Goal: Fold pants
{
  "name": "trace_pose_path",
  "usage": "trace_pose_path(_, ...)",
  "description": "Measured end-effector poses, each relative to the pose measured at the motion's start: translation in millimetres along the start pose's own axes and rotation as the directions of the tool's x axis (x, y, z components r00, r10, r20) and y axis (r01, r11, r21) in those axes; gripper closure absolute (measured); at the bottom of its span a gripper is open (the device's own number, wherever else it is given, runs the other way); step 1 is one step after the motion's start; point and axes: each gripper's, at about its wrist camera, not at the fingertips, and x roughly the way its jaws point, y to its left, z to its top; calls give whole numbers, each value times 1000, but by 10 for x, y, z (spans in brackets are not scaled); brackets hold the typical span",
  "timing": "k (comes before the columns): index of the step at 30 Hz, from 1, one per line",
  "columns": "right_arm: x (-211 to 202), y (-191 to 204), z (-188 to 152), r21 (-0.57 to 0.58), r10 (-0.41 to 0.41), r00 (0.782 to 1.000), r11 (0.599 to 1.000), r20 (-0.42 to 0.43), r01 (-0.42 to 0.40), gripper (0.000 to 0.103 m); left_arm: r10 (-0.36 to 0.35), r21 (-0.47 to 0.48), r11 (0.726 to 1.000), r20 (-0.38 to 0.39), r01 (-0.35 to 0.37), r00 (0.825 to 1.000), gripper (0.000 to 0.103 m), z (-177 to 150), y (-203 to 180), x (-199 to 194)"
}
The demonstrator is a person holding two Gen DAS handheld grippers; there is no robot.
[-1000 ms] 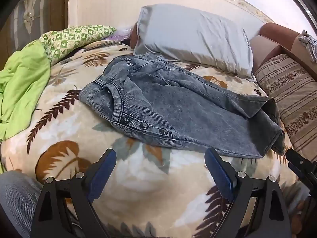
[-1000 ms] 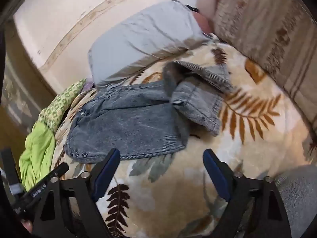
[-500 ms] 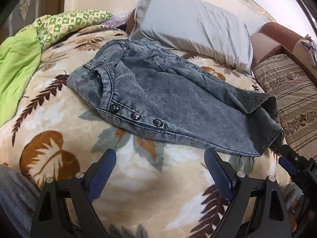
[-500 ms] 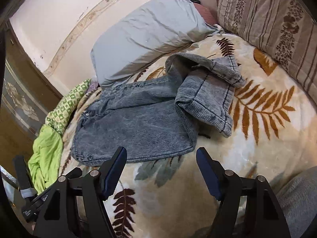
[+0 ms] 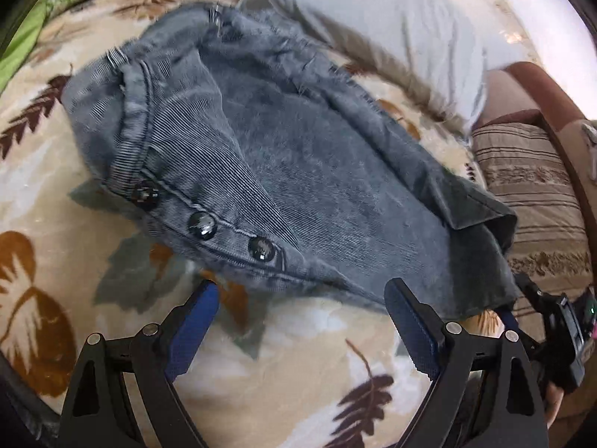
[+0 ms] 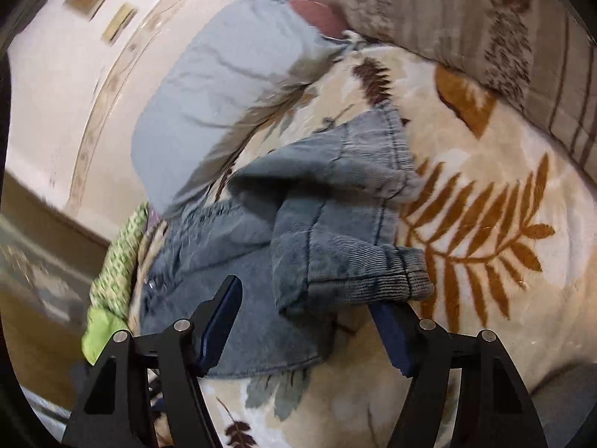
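Grey-blue denim pants [image 5: 283,156] lie crumpled on a leaf-patterned blanket [image 5: 291,369]. Three dark buttons [image 5: 201,225] line the near edge at the waist end. My left gripper [image 5: 298,298] is open and empty, its tips at the pants' near edge just below the buttons. In the right wrist view the legs [image 6: 335,231] are folded back over themselves, hems on the right. My right gripper [image 6: 306,317] is open, its jaws either side of the near fold, the right finger [image 6: 391,339] under the hem. It also shows in the left wrist view [image 5: 556,332].
A grey pillow [image 5: 391,18] lies behind the pants. A striped brown cushion [image 5: 537,194] stands at the right. Green cloth [image 6: 112,291] is bunched at the far left edge of the bed. A pale wall [image 6: 56,86] is behind.
Both grippers have moved forward to the pants: the left to the buttoned edge, the right onto the folded legs. Both stay open.
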Motion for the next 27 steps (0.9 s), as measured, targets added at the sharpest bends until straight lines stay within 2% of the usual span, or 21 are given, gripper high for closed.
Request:
trace_pose_path(1, 2, -39, 43, 18, -4, 1000, 1000, 3, 4, 37, 12, -9, 1000, -17, -12, 1000, 18, 53, 0, 89)
trace_pose_path(2, 4, -69, 87, 26, -24, 1000, 999, 12, 24, 54, 27, -18, 999, -10, -28, 1000, 30, 87, -2, 134)
trace_pose_path(3, 4, -89, 128, 17, -72, 997, 997, 24, 71, 77, 60, -19, 998, 13, -60, 998, 51, 132, -12, 160)
trace_pose_path(5, -13, -129, 139, -6, -140, 989, 990, 50, 140, 83, 120, -13, 993, 24, -120, 992, 76, 178, -4, 206)
trace_pose_path(8, -40, -185, 123, -20, -171, 983, 985, 60, 172, 87, 101, -73, 993, 36, -98, 994, 90, 176, 152, 189)
trace_pose_path(11, -81, -111, 76, -71, -177, 982, 981, 68, 181, 88, 52, -139, 989, 54, -44, 997, 91, 183, 257, 45)
trace_pose_path(14, -174, 18, 21, -110, -156, 986, 981, 62, 162, 89, 43, -136, 990, 122, -26, 992, 92, 91, 255, -354)
trace_pose_path(17, -291, 123, -116, -163, -171, 985, 972, 12, 171, 89, 79, -147, 987, 135, -59, 988, 92, -172, 279, -687)
trace_pose_path(18, -303, 112, -190, -163, -198, 980, 968, -19, 192, 89, 89, -150, 986, 124, -70, 988, 92, -282, 305, -760)
trace_pose_path(20, -258, 35, -301, -142, -270, 959, 956, -88, 256, 89, 139, -123, 984, 57, -131, 989, 92, -500, 310, -661)
trace_pose_path(22, -204, -32, -395, -124, -348, 931, 934, -113, 334, 81, 200, -40, 979, 9, -200, 980, 91, -637, 226, -497)
trace_pose_path(23, -142, -35, -426, -140, -391, 912, 917, -125, 374, 74, 225, -24, 974, 13, -225, 974, 89, -676, 198, -448)
trace_pose_path(25, -111, 7, -432, -165, -392, 911, 914, -131, 370, 57, 195, -31, 980, 5, -194, 981, 86, -702, 157, -471)
trace_pose_path(26, -142, 41, -438, -169, -384, 915, 917, -120, 362, 45, 165, -33, 986, 10, -164, 986, 79, -694, 141, -535)
trace_pose_path(27, -211, 103, -453, -178, -393, 915, 910, -86, 374, 40, 143, -29, 989, 27, -142, 989, 69, -696, 148, -619)
